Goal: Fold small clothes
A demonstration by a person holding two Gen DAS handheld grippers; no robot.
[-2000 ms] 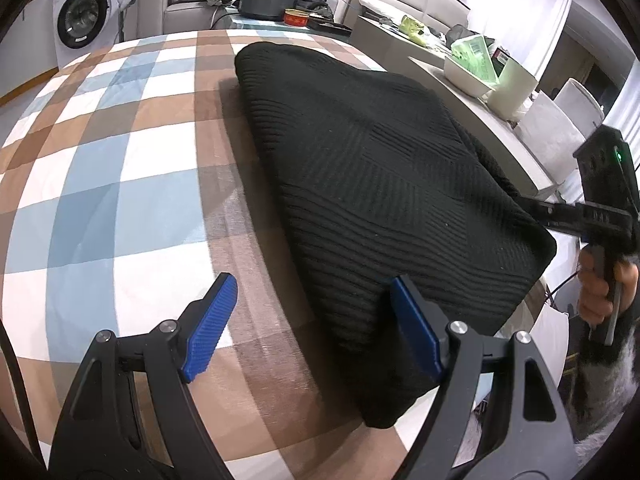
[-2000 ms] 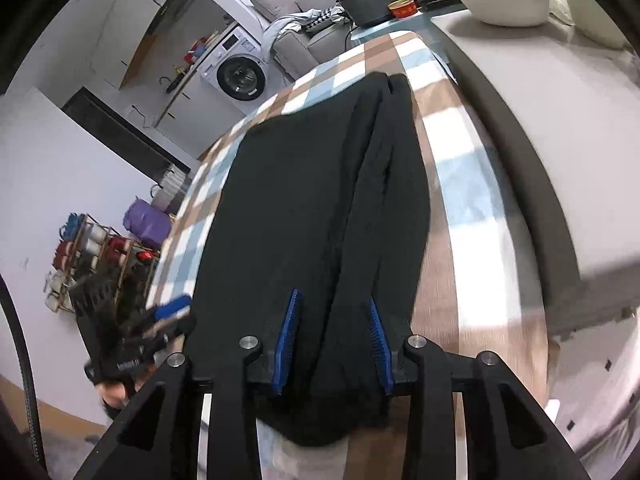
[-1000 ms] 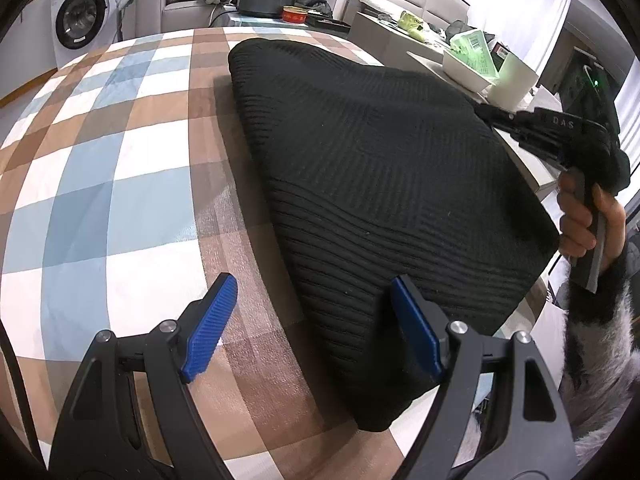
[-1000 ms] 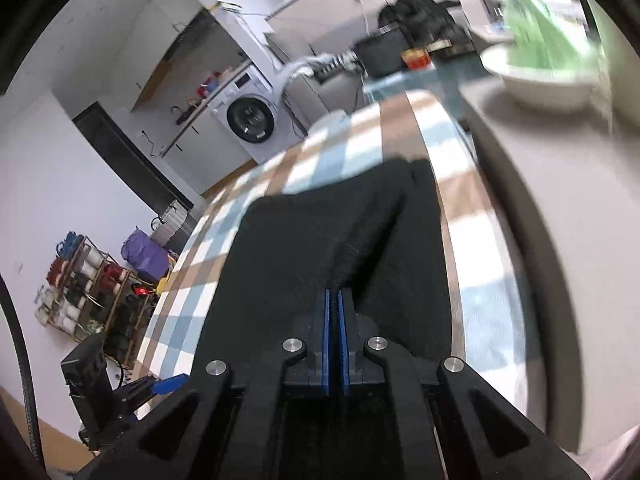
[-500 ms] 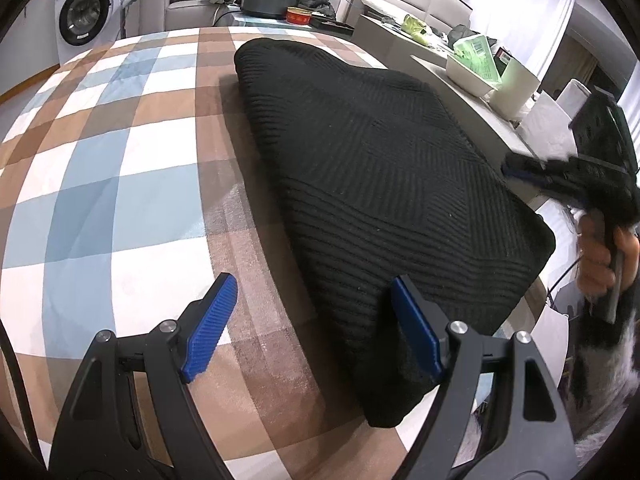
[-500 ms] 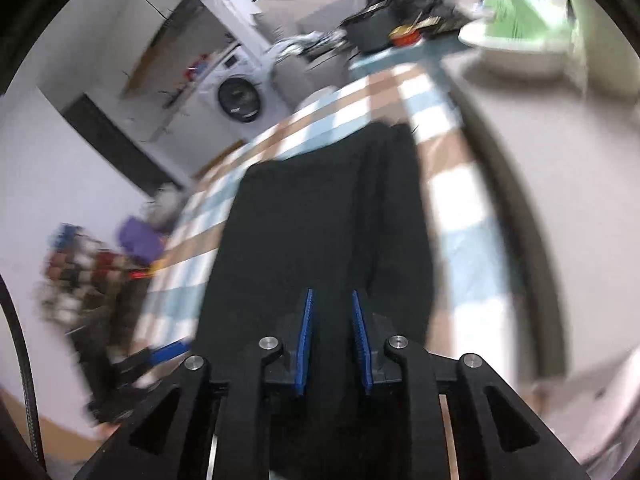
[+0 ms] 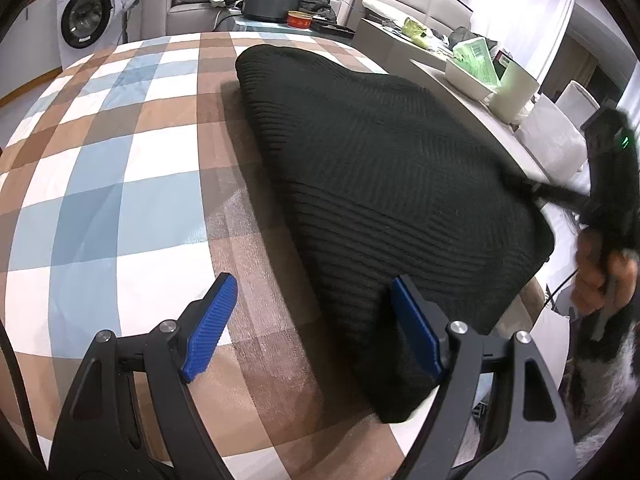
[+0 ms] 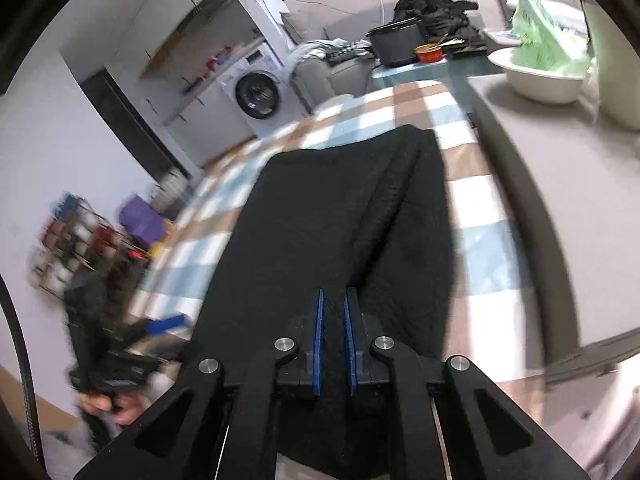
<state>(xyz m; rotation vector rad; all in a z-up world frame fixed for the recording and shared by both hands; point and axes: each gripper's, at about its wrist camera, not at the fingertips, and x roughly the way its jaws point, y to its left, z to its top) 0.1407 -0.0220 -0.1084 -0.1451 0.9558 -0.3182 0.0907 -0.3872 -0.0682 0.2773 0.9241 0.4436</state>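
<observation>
right gripper, jaws just closing, is pinching a fold of the black ribbed knit garment lying on the checked brown, blue and white tablecloth; left gripper is hovering spread wide over its near corner.

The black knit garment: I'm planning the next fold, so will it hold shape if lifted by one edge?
Probably not. The black knit garment lies in soft folds, so it would likely droop. Its thick ribbing suggests some weight, and the checked cloth beneath may drag.
</observation>
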